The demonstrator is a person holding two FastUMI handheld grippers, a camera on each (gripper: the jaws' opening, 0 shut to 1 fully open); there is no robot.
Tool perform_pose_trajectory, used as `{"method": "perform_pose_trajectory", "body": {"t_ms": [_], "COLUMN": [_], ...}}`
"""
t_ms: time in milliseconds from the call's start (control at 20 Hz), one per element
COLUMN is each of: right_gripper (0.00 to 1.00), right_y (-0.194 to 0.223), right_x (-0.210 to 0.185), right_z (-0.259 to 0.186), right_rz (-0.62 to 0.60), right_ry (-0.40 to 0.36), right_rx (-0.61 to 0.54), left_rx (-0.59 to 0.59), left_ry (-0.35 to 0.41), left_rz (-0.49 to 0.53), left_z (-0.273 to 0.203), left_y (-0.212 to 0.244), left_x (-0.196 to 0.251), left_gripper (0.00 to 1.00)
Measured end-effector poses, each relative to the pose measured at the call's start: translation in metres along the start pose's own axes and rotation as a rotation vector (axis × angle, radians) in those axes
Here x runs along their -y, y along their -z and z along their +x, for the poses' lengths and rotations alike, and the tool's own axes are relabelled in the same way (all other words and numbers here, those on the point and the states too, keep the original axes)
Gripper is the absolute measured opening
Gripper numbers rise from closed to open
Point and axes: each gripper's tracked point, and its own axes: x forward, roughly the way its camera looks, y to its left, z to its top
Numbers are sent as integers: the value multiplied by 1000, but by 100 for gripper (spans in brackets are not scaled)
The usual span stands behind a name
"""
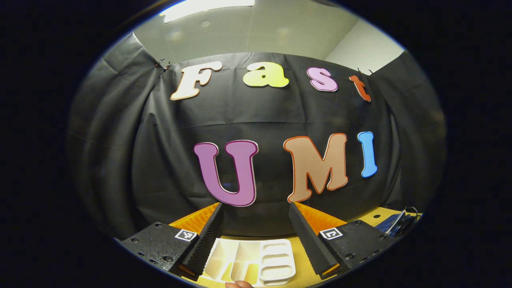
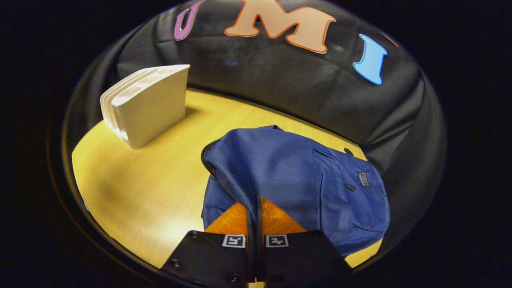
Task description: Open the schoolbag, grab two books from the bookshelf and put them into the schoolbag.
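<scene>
The blue schoolbag [image 2: 296,180] lies flat on the yellow wooden table [image 2: 140,184], its zip edge [image 2: 207,158] gaping slightly at the left. My right gripper [image 2: 254,202] is shut at the bag's near edge, and the fabric puckers toward its tips as if pinched. The white slotted bookshelf [image 2: 148,104] stands at the back left of the table. My left gripper [image 1: 256,206] is open, held high over that bookshelf [image 1: 256,260], which shows between its fingers from above. I cannot tell what is in its slots. A corner of the schoolbag [image 1: 394,224] shows at the right.
The black cloth wall [image 2: 288,88] curves close behind the table and the bag. A bare stretch of table lies between the bookshelf and the bag. A bit of a hand [image 1: 239,284] shows at the bottom edge of the left gripper view.
</scene>
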Motion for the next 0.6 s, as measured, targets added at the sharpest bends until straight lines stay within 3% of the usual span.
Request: {"method": "perform_pose_trajectory", "body": {"t_ms": [50,150,350,600], "right_gripper": [7,9,17,70], "right_y": [1,2,-1,-12], "right_x": [0,-1,-6,-20], "right_z": [-2,-1,-5,-14], "right_rz": [-17,-37,-49,15], "right_ry": [9,23,8,-46], "right_rx": [1,-1,2,35], "left_rx": [1,-3,2,-7], "left_ry": [2,3,1,1], "left_rz": [-3,-11,-21,-27], "left_z": [1,3,8,14], "left_y": [0,1,1,6], "left_x": [0,1,-1,-1], "left_gripper": [99,95,99,99]}}
